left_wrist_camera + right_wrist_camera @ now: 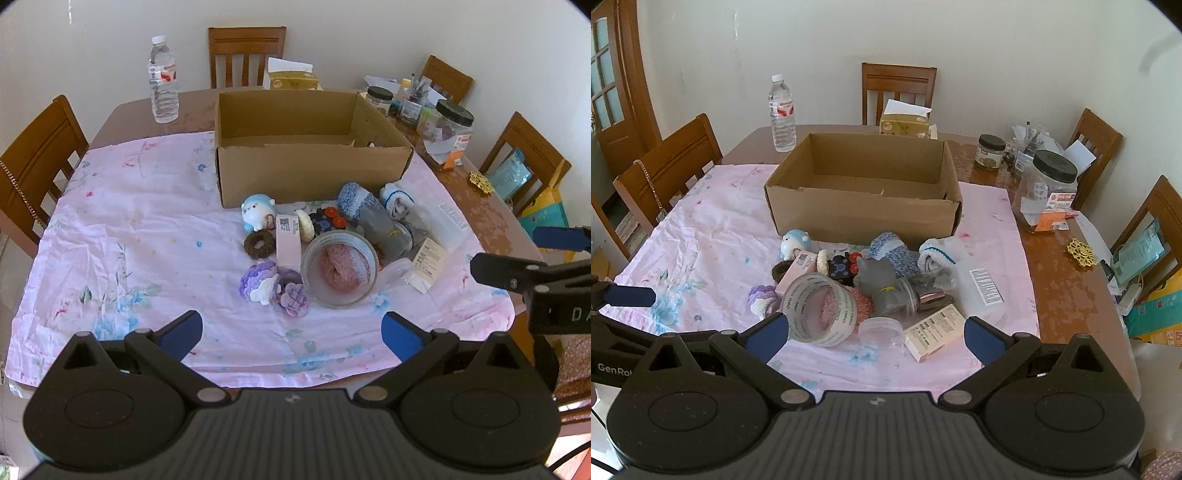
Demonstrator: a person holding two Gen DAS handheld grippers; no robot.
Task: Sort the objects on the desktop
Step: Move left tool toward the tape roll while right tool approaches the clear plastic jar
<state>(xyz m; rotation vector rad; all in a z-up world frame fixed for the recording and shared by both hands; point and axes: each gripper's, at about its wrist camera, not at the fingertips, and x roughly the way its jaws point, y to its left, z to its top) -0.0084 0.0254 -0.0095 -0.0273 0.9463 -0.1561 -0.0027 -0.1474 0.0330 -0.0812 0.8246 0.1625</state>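
We find the left hand-held gripper spread wide and holding nothing, above the near edge of the pink cloth on the desk. The right hand-held gripper is likewise spread and unloaded. The clutter lies heaped just before the open cardboard box: tape roll, blue plush toy, grey cat figure, brown hair tie.

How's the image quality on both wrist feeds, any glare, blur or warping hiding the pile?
Left wrist: soft daylight, pile readable, chairs bend at the fisheye edge, cardboard box sharp. Right wrist: window glare on the bare table, tape roll clear, corners dark, slight softness throughout.
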